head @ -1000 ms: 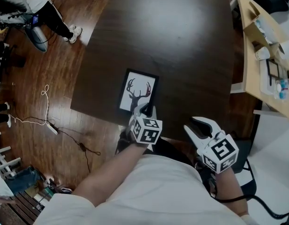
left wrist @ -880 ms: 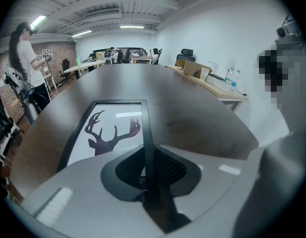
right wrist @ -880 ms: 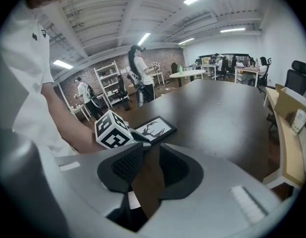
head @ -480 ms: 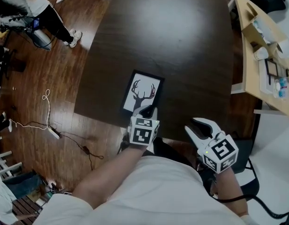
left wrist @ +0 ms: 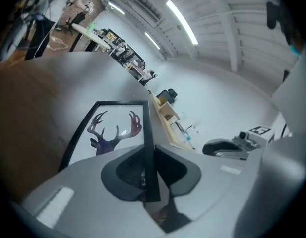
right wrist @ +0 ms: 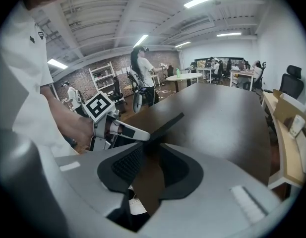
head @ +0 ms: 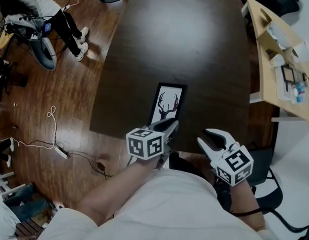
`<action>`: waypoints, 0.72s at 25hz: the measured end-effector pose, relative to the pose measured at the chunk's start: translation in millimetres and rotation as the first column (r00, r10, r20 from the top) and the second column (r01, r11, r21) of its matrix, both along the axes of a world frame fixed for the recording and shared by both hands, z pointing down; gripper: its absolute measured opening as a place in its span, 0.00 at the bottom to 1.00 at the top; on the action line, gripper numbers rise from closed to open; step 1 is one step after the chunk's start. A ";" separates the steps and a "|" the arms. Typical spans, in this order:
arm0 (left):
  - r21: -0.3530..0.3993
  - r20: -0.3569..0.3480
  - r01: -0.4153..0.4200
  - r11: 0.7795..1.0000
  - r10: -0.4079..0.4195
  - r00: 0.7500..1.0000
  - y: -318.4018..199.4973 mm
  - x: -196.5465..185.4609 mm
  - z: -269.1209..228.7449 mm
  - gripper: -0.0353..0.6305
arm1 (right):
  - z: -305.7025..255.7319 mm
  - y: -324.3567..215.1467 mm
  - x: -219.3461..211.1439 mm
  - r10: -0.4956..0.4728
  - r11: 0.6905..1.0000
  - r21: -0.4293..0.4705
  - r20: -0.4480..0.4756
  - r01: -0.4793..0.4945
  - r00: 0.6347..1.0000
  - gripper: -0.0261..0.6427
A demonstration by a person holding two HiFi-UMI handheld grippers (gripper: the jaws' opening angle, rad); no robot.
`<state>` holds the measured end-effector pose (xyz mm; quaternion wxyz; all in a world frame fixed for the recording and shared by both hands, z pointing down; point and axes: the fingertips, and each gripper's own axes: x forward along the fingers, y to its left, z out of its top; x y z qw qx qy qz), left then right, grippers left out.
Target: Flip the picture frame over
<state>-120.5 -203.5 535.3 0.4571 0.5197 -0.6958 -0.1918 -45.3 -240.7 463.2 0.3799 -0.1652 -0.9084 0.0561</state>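
The picture frame [head: 168,103], black-edged with a deer-antler print, stands tilted up on edge near the front of the dark table [head: 184,39]. My left gripper [head: 168,127] is shut on its near edge. In the left gripper view the frame's [left wrist: 115,133] black rim runs straight between the pads of the left gripper [left wrist: 149,152]. My right gripper [head: 210,136] hangs off the table's front edge to the right, shut on nothing, apart from the frame. The right gripper view shows its own tips [right wrist: 148,150] closed, with the left gripper [right wrist: 124,130] and raised frame edge [right wrist: 166,124] beyond.
A light wooden shelf unit [head: 274,59] with small items stands right of the table. A seated person [head: 49,14] is at the far left on the wood floor. Cables and a power strip [head: 59,149] lie on the floor at the left.
The frame has gone from lying flat to tilted up on edge and has shifted right. My left gripper has rolled over with it. The right gripper has stayed put.
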 end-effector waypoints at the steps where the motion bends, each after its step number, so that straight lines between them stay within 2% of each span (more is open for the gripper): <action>1: 0.044 -0.025 -0.003 0.999 0.004 1.000 1.8 -2.2 -5.0 0.15 | -1.1 4.3 -3.1 0.004 1.000 0.003 0.000 -0.004 1.000 0.20; 4: 0.171 -0.114 -0.003 0.985 0.023 0.993 11.1 -8.8 -18.0 0.15 | -4.2 18.8 -11.4 0.012 1.000 0.010 -0.003 -0.012 1.000 0.20; 7: 0.300 -0.255 0.046 0.953 0.033 0.966 25.3 -20.1 -25.1 0.15 | -6.8 32.8 -20.1 0.021 1.000 0.020 -0.004 -0.021 1.000 0.20; 10: 0.382 -0.373 0.094 0.919 0.060 0.926 41.2 -31.0 -24.5 0.15 | -8.4 45.6 -28.0 0.029 0.999 0.034 -0.004 -0.029 1.000 0.20; 13: 0.429 -0.503 0.169 0.887 0.080 0.860 57.2 -42.9 -19.9 0.15 | -9.6 56.0 -34.4 0.042 0.998 0.050 -0.007 -0.042 0.999 0.20; 16: 0.503 -0.559 0.202 0.840 0.138 0.818 69.3 -54.4 -23.6 0.15 | -9.8 66.5 -37.1 0.067 0.996 0.058 -0.013 -0.066 0.998 0.20; 18: 0.532 -0.554 0.189 0.825 0.170 0.815 78.2 -59.9 -23.8 0.15 | -9.3 74.3 -37.4 0.083 0.995 0.061 -0.020 -0.081 0.996 0.20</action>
